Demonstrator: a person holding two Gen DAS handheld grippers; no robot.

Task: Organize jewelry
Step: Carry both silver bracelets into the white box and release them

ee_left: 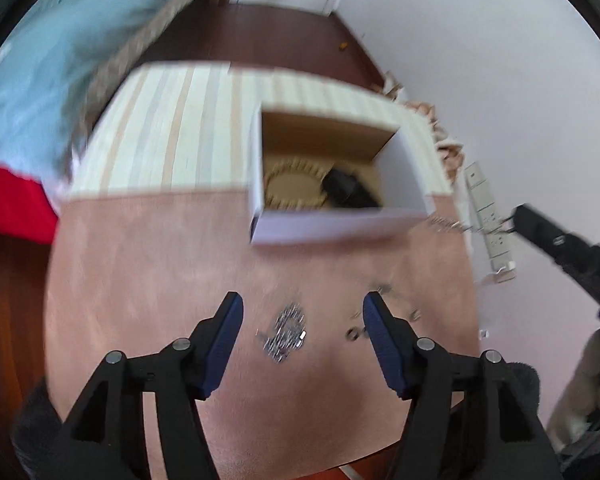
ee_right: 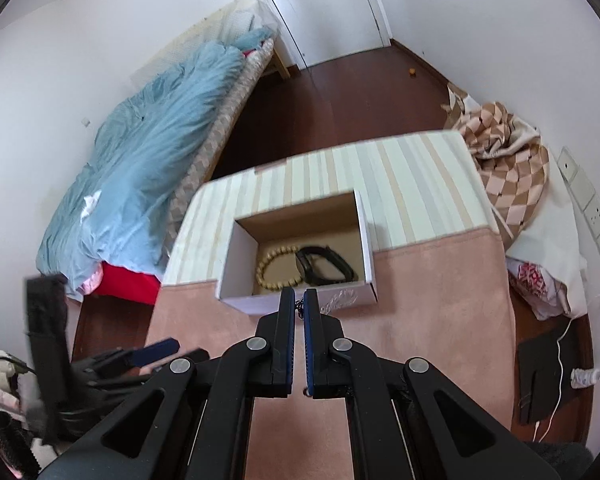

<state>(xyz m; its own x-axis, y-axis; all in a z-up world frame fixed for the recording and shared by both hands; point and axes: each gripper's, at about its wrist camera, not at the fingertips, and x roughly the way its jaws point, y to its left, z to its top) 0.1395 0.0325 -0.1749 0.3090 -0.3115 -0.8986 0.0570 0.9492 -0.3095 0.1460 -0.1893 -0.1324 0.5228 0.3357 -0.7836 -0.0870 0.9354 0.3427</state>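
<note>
A silver chain heap [ee_left: 285,334] between the spread left claw [ee_left: 302,314] is shown only by the left view, while a thin chain [ee_right: 299,305] clamped in the right claw [ee_right: 299,300] is seen before the box [ee_right: 298,302].

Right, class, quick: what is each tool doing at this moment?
Left tool: open, holding nothing, above a silver chain.
Right tool: shut on a thin chain, near the box.

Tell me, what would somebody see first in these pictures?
First, the open cardboard box on the table, holding a wooden bead bracelet beside a black wristband. Next, the right tool pinching a thin chain just before the box. Then a silver chain pile on the pink cloth between the left tool's open fingers.
</note>
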